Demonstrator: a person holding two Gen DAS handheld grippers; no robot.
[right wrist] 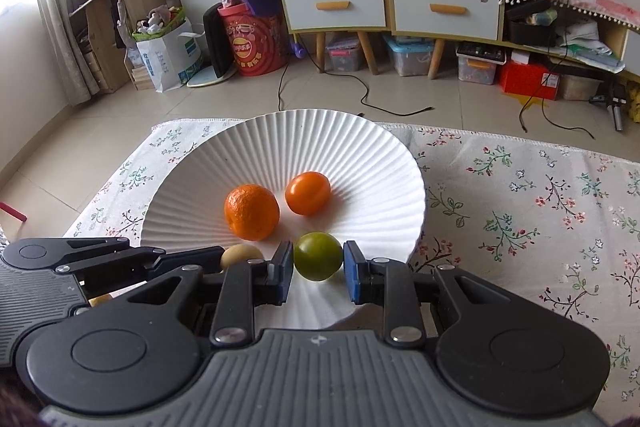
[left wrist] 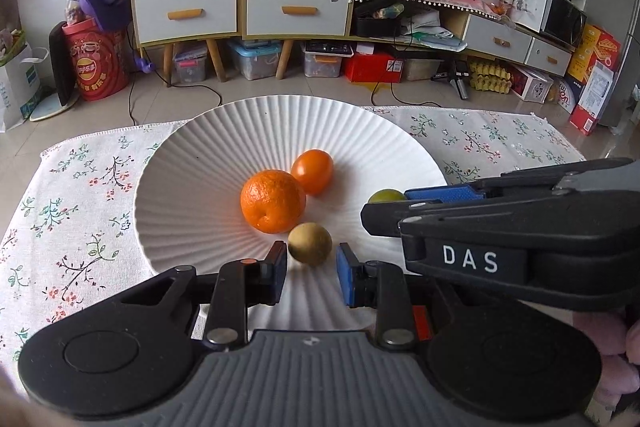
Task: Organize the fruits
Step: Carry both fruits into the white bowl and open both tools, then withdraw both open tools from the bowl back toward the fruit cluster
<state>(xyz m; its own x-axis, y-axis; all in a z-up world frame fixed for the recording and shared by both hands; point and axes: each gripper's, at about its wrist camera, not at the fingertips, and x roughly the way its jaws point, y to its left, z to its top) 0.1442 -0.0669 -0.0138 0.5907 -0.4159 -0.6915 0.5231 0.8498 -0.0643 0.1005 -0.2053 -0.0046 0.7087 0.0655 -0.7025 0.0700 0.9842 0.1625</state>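
Note:
A white ribbed plate (left wrist: 192,163) (right wrist: 360,151) sits on a floral cloth. In it lie a mandarin (left wrist: 273,201) (right wrist: 251,211), a smooth orange fruit (left wrist: 312,171) (right wrist: 308,193), a tan round fruit (left wrist: 309,243) (right wrist: 240,255) and a green fruit (left wrist: 385,195) (right wrist: 319,255). My left gripper (left wrist: 312,259) is open, its pads either side of the tan fruit with gaps showing. My right gripper (right wrist: 318,261) is open around the green fruit, with small gaps at both pads. The right gripper also crosses the left wrist view (left wrist: 406,203).
The floral cloth (left wrist: 80,211) (right wrist: 540,211) covers the table around the plate. Beyond the far edge is tiled floor with cables, storage boxes (left wrist: 256,59) and a shelf unit with drawers (right wrist: 384,3). A red bucket (left wrist: 98,63) stands at left.

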